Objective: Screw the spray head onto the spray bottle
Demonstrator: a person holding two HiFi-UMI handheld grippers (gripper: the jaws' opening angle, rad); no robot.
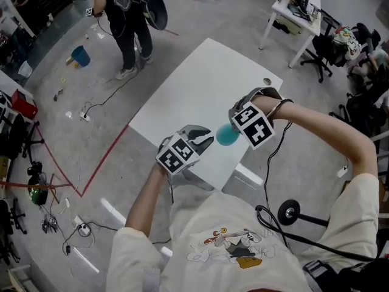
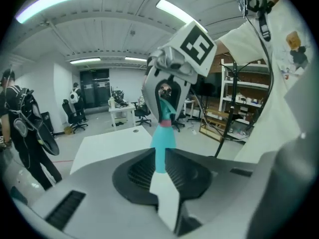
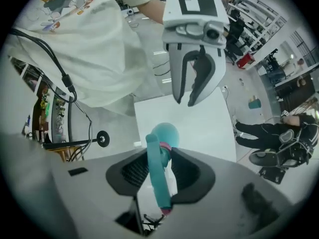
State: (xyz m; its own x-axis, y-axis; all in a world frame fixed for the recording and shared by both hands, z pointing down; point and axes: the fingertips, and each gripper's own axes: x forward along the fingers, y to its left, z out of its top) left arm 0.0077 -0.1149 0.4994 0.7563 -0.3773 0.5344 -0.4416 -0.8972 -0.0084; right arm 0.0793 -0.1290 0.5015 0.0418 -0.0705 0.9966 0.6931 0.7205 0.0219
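Note:
My right gripper [image 1: 236,132] points straight down over the white table [image 1: 200,84]. It is shut on the teal spray head [image 3: 155,176], whose trigger runs between the pads. Under the pink collar hangs the teal spray bottle [image 1: 228,136], a round teal shape [image 3: 167,132] in the right gripper view. My left gripper [image 1: 209,140] comes in from the left, jaws drawn almost together. In the right gripper view its tips [image 3: 185,102] stop just short of the bottle, with nothing between them. In the left gripper view the bottle [image 2: 162,138] shows through the narrow slit between my jaws [image 2: 159,156].
A person [image 1: 130,23] stands beyond the table's far left corner. A blue bucket [image 1: 79,56] and cables lie on the floor to the left. A white desk [image 1: 298,17] with office chairs stands at the back right. A black stand base [image 1: 289,212] sits by my right side.

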